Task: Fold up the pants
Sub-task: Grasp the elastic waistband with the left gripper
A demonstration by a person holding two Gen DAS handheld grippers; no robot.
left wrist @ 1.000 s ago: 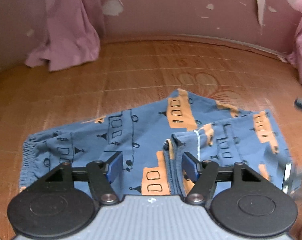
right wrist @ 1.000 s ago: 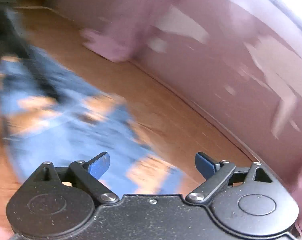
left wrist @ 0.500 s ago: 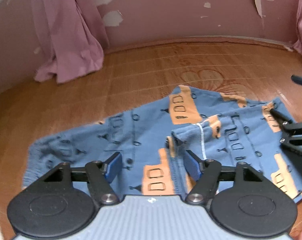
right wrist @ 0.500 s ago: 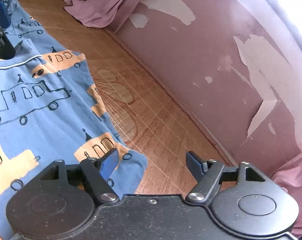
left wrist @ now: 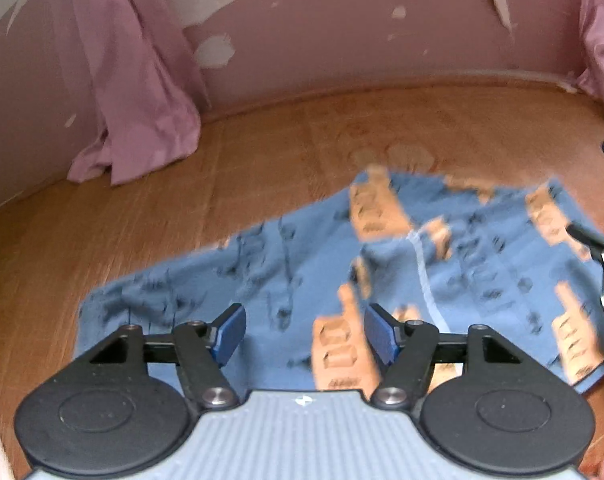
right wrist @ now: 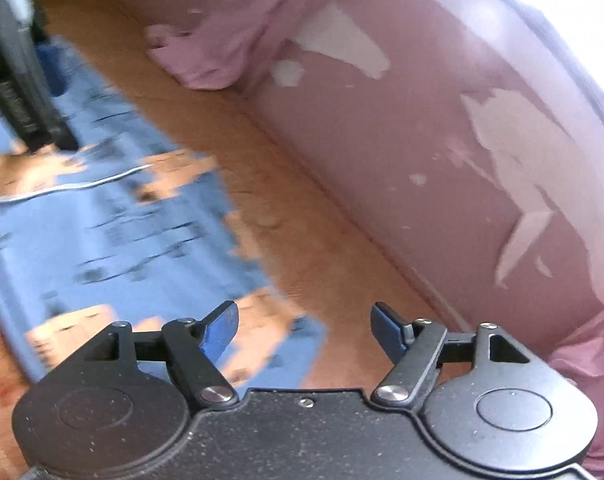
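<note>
Blue patterned pants flat on wooden floor near wall. Left gripper, right gripper: jaws spread, empty. Pinch matching edge corners, lift evenly, keep hems aligned.

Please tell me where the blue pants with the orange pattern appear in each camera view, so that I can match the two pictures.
Left wrist view: the pants lie on the wooden floor across the centre and right, beyond the open left gripper.
Right wrist view: the pants fill the left side, ahead and left of the open right gripper.
Shared landmark: the white seam line on the pants.
</note>
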